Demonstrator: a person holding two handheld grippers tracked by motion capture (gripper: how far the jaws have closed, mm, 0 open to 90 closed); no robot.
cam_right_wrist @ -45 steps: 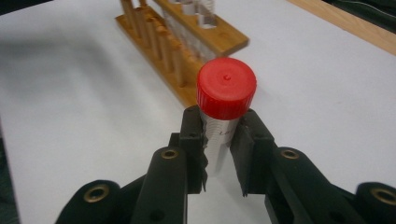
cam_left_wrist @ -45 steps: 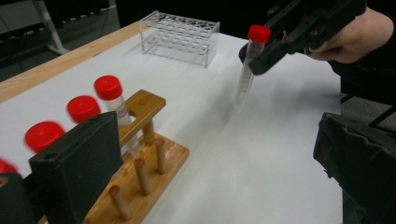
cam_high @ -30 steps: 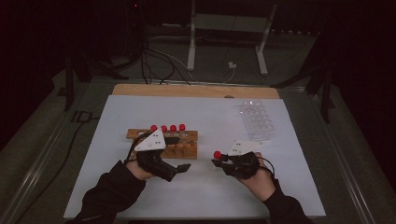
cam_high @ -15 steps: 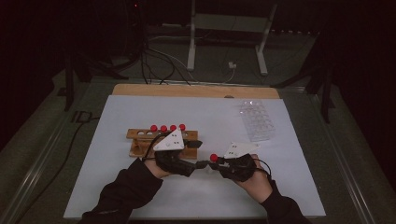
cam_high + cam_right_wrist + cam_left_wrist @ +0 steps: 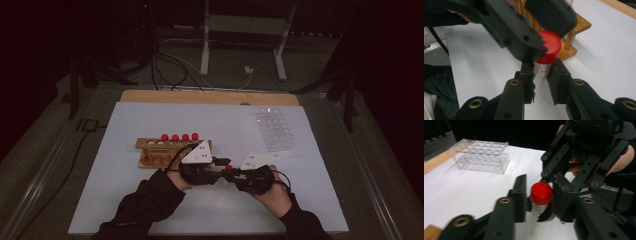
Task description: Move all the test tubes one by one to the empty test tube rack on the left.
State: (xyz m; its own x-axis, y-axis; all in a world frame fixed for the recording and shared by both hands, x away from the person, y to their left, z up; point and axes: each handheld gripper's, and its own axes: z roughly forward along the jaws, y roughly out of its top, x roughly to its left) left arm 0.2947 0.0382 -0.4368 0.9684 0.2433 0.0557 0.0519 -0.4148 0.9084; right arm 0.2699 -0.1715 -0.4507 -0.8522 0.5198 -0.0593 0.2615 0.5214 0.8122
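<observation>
1. Between my two grippers, just in front of the wooden rack (image 5: 172,152) and above the white table sheet (image 5: 125,200), sits the red-capped tube (image 5: 541,195), upright, scale marks faint on its clear body.
2. My right gripper (image 5: 541,75) holds the tube's body below the cap, both pads pressing on it.
3. My left gripper (image 5: 539,195) meets it from the opposite side; its jaws have just been closing and now stand on either side of the red cap, clamped on it in the right gripper view.
4. High view: left gripper (image 5: 220,162) and right gripper (image 5: 231,172) are nose to nose, the cap a red dot between them, a grey three-cornered plate on each.
5. Wooden rack: four more red-capped tubes (image 5: 179,137) stand in its row of holes, just behind my left hand (image 5: 187,172).
6. Clear plastic rack (image 5: 275,129) stands well apart, toward the far right of the sheet; its cells look bare, but detail is too fine to be sure.
7. Beyond the sheet, a bare wooden edge (image 5: 210,96) of the table shows.
</observation>
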